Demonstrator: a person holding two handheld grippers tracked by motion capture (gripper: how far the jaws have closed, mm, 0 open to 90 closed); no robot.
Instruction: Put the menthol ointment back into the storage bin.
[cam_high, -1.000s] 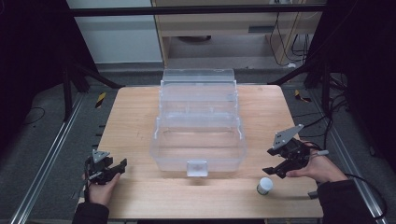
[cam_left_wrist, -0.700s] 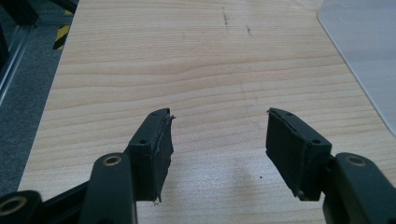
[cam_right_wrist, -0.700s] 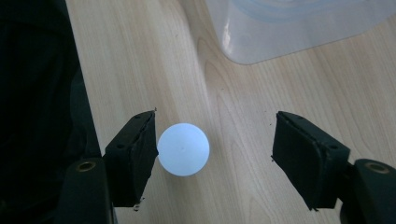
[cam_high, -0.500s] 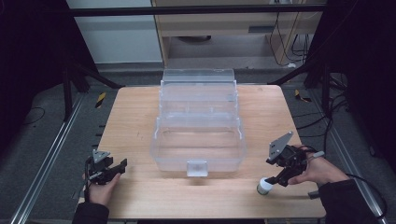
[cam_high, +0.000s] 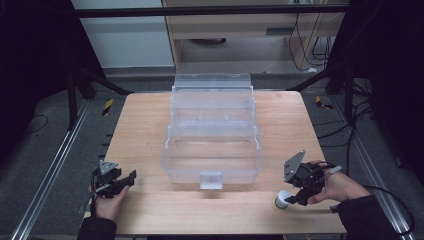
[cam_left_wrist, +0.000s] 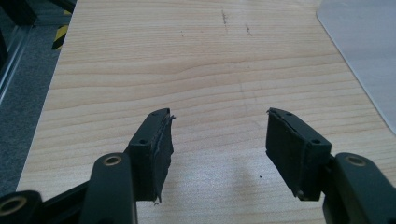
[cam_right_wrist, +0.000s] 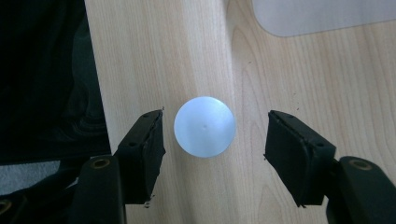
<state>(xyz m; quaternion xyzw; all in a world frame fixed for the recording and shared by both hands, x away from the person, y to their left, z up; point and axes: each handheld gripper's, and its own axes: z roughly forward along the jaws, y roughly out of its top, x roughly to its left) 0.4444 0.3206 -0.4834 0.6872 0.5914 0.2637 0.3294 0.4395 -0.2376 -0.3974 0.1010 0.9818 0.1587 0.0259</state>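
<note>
Wooden worktop (cam_high: 150, 125) with a clear plastic tiered box (cam_high: 212, 130) standing open at its centre, tiers stepping back toward the far edge. A small clear latch tab sits on the box's near wall.

Right tool (cam_high: 295, 192): near the front right corner of the worktop, held in the person's right hand (cam_high: 337, 186), grey three-cornered plate on top. It is tipped downward over a small white round object (cam_high: 282, 200) lying on the wood, well apart from the box and close to the near edge. In the right gripper view the white object (cam_right_wrist: 204, 126) appears as a smooth pale disc (ball or cap, cannot tell which) between the two black jaws. The jaws are spread wide: a narrow gap remains on the left side of that view, a wider gap on the right. No contact on either side, so the tool is released, bracketing the object but not gripping it. A corner of the clear box (cam_right_wrist: 322, 16) shows at the top of that view.

Left tool (cam_high: 117, 182): near the front left corner, held in the left hand (cam_high: 107, 202), low over the worktop. In the left gripper view its jaws stand wide apart with bare wood grain (cam_left_wrist: 201, 70) between them, nothing held. The box's rounded corner (cam_left_wrist: 369, 51) is at upper right, apart from the jaws.
</note>
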